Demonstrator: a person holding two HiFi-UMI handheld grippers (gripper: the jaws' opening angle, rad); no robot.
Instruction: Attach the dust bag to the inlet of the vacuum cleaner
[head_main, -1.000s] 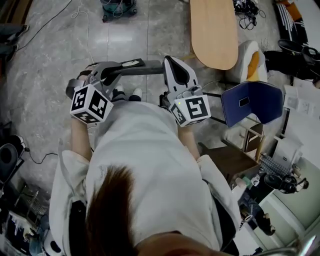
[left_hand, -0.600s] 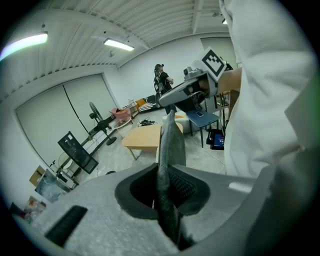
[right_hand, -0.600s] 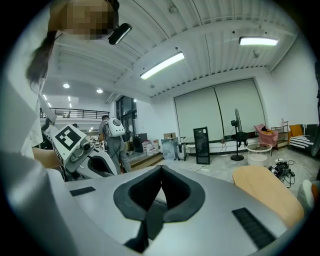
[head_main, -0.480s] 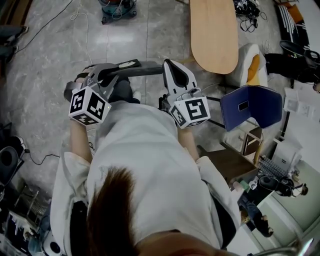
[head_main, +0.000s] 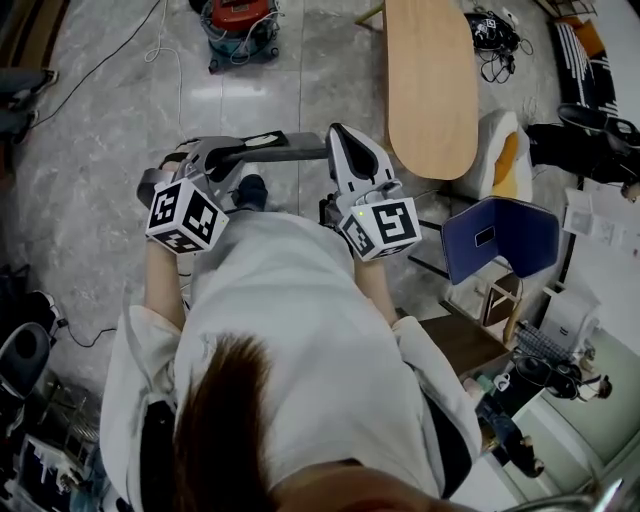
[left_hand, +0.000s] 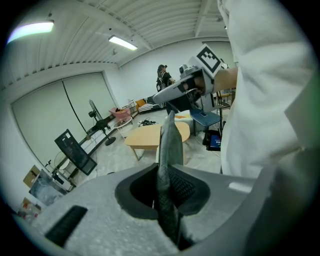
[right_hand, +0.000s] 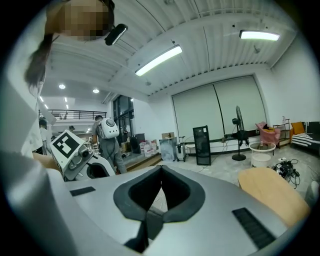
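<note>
The person held a gripper in each hand, out in front of a white top. The right gripper (right_hand: 154, 196) had its jaws pressed together, with nothing between them. The left gripper (left_hand: 166, 200) had its jaws pinched on the dust bag (head_main: 275, 148), a thin, flat, grey thing. In the left gripper view the bag was seen from its thin edge. It stood straight out of the jaws like a blade, and its far tip pointed at the right gripper. In the head view the bag's long side ran level from the left gripper across to the right gripper, so it pointed sideways, from the person's left to the person's right. A small white patch (head_main: 262, 139) showed on the bag near the left gripper. The far end of the bag came right up to the side of the right gripper, but I could not tell if the two touched. The bag hung in the air above the grey floor (head_main: 100, 150), held only by the left gripper. The vacuum cleaner (head_main: 238, 22), with a red top, stood on the floor well ahead of the person, far from the bag. A long wooden table (head_main: 430, 70) stood to the right of it, and a blue chair (head_main: 498, 235) was near the person's right side.
</note>
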